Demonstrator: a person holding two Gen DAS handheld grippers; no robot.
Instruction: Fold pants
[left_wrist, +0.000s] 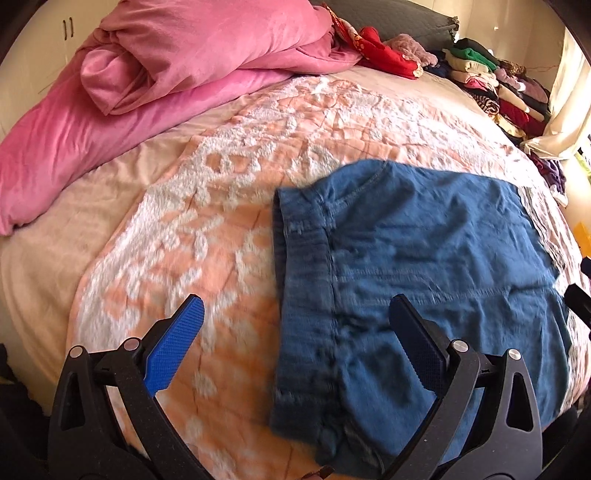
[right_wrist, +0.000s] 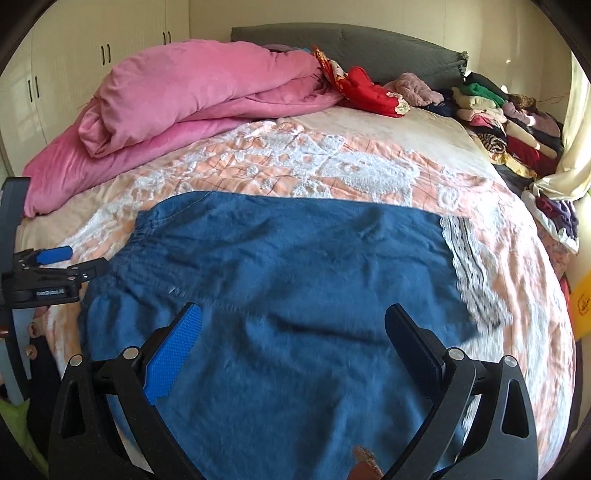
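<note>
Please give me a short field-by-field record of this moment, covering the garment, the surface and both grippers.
garment: blue pants, lying flat, waistband toward the left
trim: white lace hem at their right end
surface: peach and white bedspread
left gripper: jaws open, above the waistband end
right gripper: jaws open, over the pants, holding nothing
background: pink duvet, stacked clothes

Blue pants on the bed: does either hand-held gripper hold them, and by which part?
Nothing is held. Both the left hand-held gripper and right hand-held gripper are open above the blue pants.
</note>
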